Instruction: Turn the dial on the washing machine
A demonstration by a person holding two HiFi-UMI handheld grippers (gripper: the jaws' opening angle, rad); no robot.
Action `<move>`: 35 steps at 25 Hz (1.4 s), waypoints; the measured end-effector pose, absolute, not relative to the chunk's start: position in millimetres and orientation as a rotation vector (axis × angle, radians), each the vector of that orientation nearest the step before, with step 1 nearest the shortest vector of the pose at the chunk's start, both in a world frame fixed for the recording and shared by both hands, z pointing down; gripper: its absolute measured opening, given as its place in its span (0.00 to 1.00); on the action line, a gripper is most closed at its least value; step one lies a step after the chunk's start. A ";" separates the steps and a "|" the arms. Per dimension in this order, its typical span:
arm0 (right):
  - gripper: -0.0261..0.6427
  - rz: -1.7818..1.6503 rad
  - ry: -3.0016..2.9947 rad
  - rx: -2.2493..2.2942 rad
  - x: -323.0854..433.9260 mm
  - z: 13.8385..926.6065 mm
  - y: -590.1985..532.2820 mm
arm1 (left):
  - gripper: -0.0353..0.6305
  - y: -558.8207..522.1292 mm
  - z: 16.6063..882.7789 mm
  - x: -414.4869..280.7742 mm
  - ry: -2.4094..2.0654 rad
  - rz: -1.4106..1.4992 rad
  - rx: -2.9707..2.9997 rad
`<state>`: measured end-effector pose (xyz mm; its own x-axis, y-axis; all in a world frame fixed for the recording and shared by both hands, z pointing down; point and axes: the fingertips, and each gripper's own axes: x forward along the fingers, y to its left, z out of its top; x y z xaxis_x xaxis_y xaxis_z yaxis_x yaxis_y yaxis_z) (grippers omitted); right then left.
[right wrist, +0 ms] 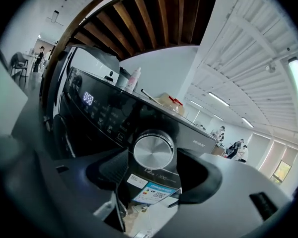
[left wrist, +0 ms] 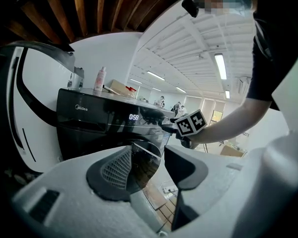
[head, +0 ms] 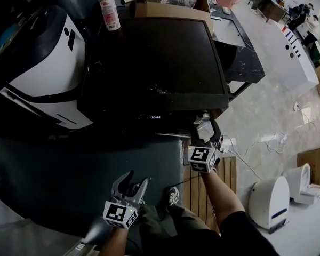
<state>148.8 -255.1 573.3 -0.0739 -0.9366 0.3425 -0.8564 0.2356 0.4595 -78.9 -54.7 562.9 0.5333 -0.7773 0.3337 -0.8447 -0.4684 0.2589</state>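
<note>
The black front-loading washing machine (head: 160, 63) fills the middle of the head view, its lit display (head: 154, 117) on the front panel. My right gripper (head: 204, 122) is at the panel's right end and hides the dial there. In the right gripper view the round silver dial (right wrist: 153, 150) sits just ahead of my right gripper (right wrist: 154, 175), centred in the gap of its open jaws, and the pads do not touch it. My left gripper (head: 137, 178) hangs lower, away from the machine, open and empty. Its own view shows the left gripper (left wrist: 151, 160), the display (left wrist: 133, 117) and the right gripper's marker cube (left wrist: 191, 124).
A white appliance (head: 42, 68) stands against the washer's left side. A bottle (head: 110, 12) and a cardboard box (head: 170, 4) stand at the washer's far edge. A wooden pallet (head: 202, 191) lies under the person's feet. White units (head: 269, 201) stand at the right. A label sticker (right wrist: 151, 192) is below the dial.
</note>
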 end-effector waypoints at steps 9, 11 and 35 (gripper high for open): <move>0.42 -0.188 -1.945 1.659 146.4 571.9 -261.3 | 0.35 -47.5 568.1 -85.9 -1.324 0.234 2.383; 0.42 -0.163 -1.942 1.666 150.3 573.0 -260.7 | 0.35 -46.6 568.2 -86.8 -1.323 0.235 2.381; 0.44 1.056 -2.463 1.753 166.6 579.3 -265.5 | 0.34 -53.4 571.4 -50.1 -1.258 0.236 2.401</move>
<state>166.6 -265.5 579.3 -0.3992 -0.8615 0.3137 -0.8214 0.1840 -0.5399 -50.1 -53.4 571.4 0.5763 -0.7452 0.3355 -0.8161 -0.5035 0.2836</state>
